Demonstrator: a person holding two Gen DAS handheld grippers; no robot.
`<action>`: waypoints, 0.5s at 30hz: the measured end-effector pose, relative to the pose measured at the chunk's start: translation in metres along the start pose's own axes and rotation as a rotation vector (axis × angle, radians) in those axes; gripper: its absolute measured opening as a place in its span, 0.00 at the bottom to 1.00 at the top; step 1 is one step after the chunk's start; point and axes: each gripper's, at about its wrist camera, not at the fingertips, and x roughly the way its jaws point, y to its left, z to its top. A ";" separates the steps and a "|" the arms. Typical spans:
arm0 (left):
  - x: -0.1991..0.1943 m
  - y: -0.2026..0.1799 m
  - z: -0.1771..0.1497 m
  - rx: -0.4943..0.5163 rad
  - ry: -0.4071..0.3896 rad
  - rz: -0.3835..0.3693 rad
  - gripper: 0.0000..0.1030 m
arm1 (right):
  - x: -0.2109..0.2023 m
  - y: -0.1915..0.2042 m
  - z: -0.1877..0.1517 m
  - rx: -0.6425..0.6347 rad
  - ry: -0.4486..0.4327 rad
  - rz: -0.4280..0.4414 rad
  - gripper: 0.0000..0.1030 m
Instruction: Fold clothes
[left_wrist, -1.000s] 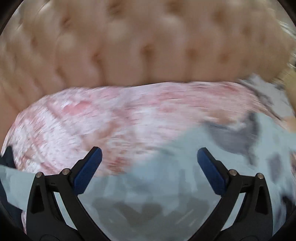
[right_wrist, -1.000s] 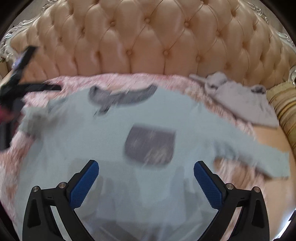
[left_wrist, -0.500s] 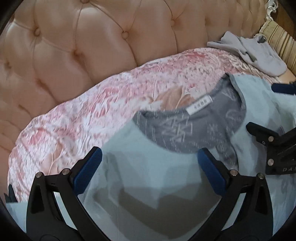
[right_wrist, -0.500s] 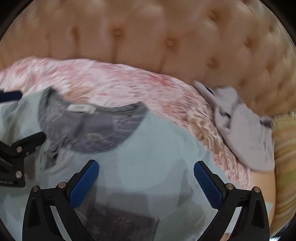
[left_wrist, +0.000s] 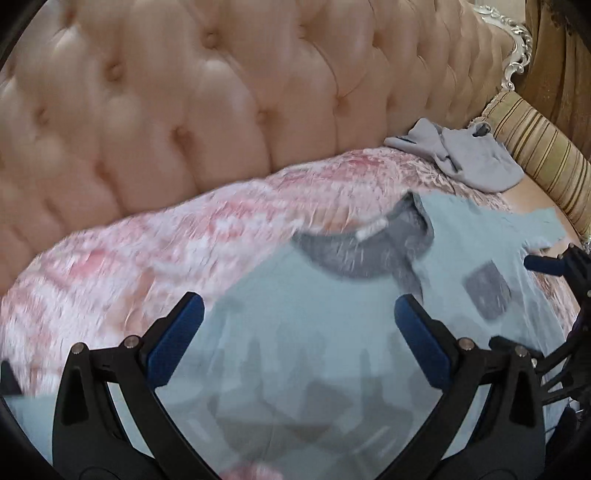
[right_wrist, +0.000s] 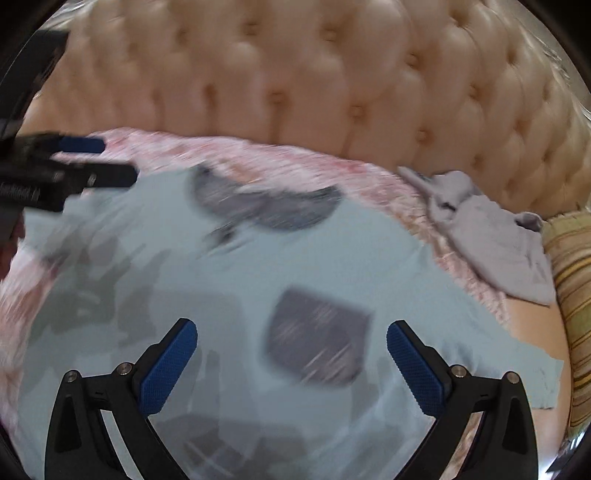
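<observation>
The pale blue T-shirt (right_wrist: 332, 258) lies spread on the pink bedspread (left_wrist: 147, 258). Left gripper (left_wrist: 295, 332) and right gripper (right_wrist: 291, 350) hover above it, jaws apart, empty.

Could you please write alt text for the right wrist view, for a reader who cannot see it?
A light blue T-shirt with a grey collar and grey chest pocket lies spread on a pink patterned bedspread, with the open right gripper above it. A crumpled grey garment lies beside a tufted headboard; the left gripper enters at left.
</observation>
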 end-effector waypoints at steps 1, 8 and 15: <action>0.004 0.002 -0.007 0.001 0.027 0.012 1.00 | -0.006 0.010 -0.006 -0.011 0.000 0.007 1.00; 0.052 0.012 -0.028 -0.024 0.162 0.057 1.00 | -0.056 0.121 -0.061 -0.191 -0.018 0.138 1.00; 0.057 0.015 -0.024 -0.101 0.174 0.071 1.00 | -0.060 0.171 -0.108 -0.251 0.008 0.076 1.00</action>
